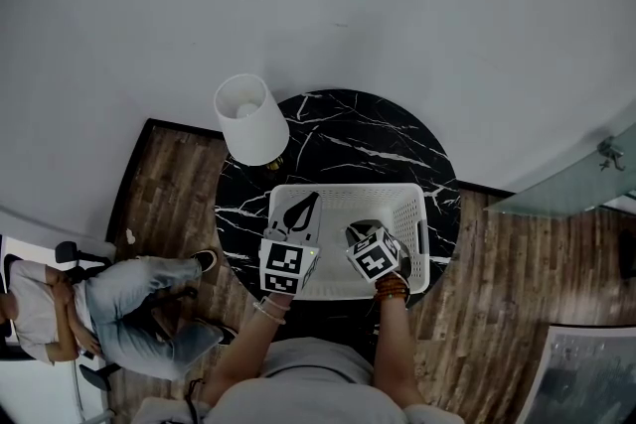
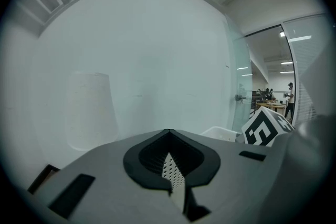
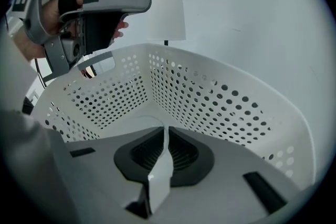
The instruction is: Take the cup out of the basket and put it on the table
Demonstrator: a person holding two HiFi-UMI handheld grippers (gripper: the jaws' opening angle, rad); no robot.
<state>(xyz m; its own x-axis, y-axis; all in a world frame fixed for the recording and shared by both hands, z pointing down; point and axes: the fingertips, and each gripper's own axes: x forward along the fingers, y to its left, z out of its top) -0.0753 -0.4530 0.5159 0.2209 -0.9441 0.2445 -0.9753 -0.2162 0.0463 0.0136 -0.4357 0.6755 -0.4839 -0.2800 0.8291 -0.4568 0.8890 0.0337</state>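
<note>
My left gripper (image 1: 305, 207) is clamped on the left wall of the white perforated plastic basket (image 1: 348, 189), with a sliver of holed wall pinched between its jaws. My right gripper (image 3: 160, 150) reaches down inside the basket, jaws closed on the rim of the white thin-walled cup (image 3: 159, 178). The cup is in the basket, low; I can't tell whether it touches the floor. The basket stands on the round black marble table (image 1: 343, 126), with a white lamp shade (image 1: 248, 119) just beside its far-left corner.
</note>
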